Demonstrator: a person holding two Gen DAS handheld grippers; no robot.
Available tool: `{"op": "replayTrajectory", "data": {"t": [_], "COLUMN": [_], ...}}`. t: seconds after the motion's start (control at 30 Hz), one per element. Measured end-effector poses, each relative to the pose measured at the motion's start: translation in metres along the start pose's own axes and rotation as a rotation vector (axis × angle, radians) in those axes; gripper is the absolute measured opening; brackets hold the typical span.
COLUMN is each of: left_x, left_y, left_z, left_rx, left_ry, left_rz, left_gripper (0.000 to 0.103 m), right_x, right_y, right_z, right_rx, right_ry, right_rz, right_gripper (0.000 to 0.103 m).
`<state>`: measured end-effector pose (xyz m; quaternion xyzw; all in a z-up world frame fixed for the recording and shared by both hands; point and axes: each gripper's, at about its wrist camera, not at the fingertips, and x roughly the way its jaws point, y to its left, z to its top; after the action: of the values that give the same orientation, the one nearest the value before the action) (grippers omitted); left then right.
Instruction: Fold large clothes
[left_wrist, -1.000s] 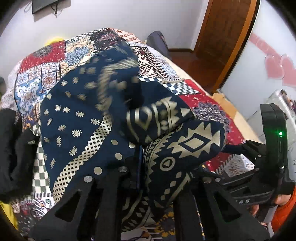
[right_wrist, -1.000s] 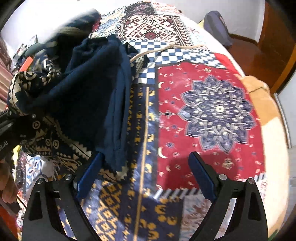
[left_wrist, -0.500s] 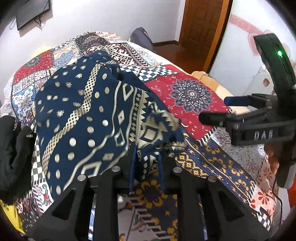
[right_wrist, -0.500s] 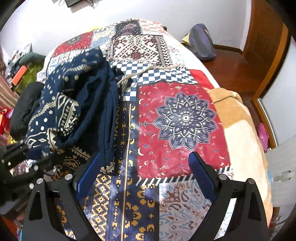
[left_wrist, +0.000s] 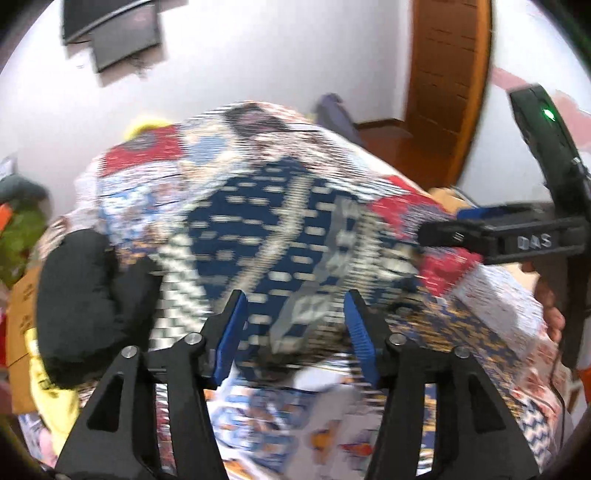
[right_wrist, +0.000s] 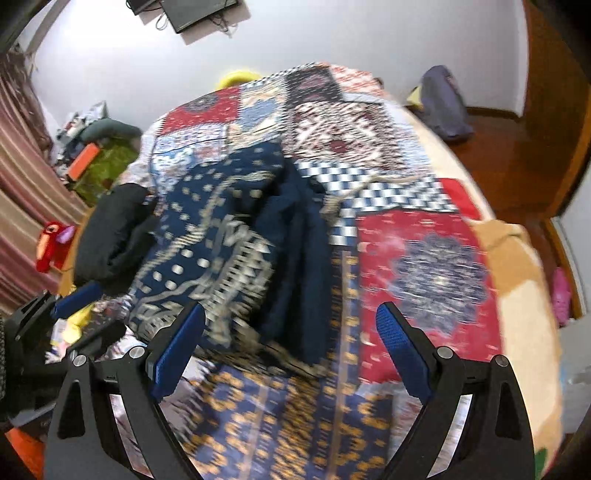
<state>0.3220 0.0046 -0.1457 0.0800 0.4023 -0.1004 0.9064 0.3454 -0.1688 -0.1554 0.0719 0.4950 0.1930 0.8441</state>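
Note:
The navy garment (left_wrist: 277, 229) with cream dots and geometric bands lies loosely folded on the patchwork quilt (left_wrist: 491, 295); both views are blurred. My left gripper (left_wrist: 295, 306) hangs above its near edge, jaws opening, with nothing pressed between the blue pads. My right gripper (right_wrist: 290, 314) stands open over the garment (right_wrist: 221, 236) and quilt (right_wrist: 424, 258), holding nothing. It also shows at the right of the left wrist view, right gripper (left_wrist: 461, 230), with a hand behind it. The left gripper (right_wrist: 74, 295) shows at the lower left of the right wrist view.
A black garment (left_wrist: 81, 295) lies bunched at the bed's left side, touching the navy one. A grey bag (right_wrist: 443, 103) sits on the wooden floor past the bed. A wooden door (left_wrist: 443, 74) stands at the right, clutter (right_wrist: 92, 155) by the curtain at the left.
My left gripper has let go of the navy garment, opened and pulled up and back. The garment has dropped onto the quilt. My right gripper has risen, still open.

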Motion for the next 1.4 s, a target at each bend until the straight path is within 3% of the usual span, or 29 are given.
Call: {"op": "replayTrajectory", "data": {"t": [0.1,0.23,0.37,0.5,0.53,0.7,0.87,1.07,1.17,1.23,1.4], "left_x": [0.013,0.04,0.066,0.07,0.072,0.066,0.064,0.07,0.065,0.059,0.047], "left_y": [0.031,0.062,0.071,0.069,0.065,0.056,0.049,0.048,0.046,0.044,0.047], "left_z": [0.002,-0.006,-0.019,-0.023,-0.022,-0.02,-0.024,-0.034,-0.038,-0.04,-0.042], "left_rx": [-0.077,-0.188,-0.255,-0.258,-0.253,-0.196,-0.176,-0.214,-0.203,-0.19,-0.195], "left_ry": [0.026,0.083,0.126,0.122,0.123,0.119,0.115,0.129,0.128,0.129,0.126], "left_rz": [0.036,0.003,-0.06,-0.069,-0.066,-0.033,-0.017,-0.009,0.009,0.022,0.029], "left_gripper": [0.057,0.057,0.059,0.063,0.064,0.063,0.064,0.073,0.073,0.073,0.073], "right_x": [0.024,0.056,0.079,0.072,0.066,0.043,0.042,0.052,0.043,0.038,0.02], "right_y": [0.008,0.007,0.002,0.008,0.011,0.015,-0.002,-0.02,-0.018,-0.019,-0.025], "right_z": [0.008,0.017,0.018,0.011,0.009,0.002,-0.012,-0.026,-0.031,-0.033,-0.032], "right_rx": [0.002,0.04,0.063,0.012,-0.011,-0.059,-0.055,-0.025,-0.054,-0.072,-0.075], "right_ry": [0.023,0.059,0.105,0.076,0.061,0.023,0.026,0.054,0.037,0.03,0.024], "right_rz": [0.019,0.055,0.086,0.117,0.106,0.077,0.022,0.005,-0.042,-0.087,-0.122], "right_gripper": [0.092,0.091,0.062,0.023,0.018,0.012,0.011,0.012,0.026,0.045,0.054]}}
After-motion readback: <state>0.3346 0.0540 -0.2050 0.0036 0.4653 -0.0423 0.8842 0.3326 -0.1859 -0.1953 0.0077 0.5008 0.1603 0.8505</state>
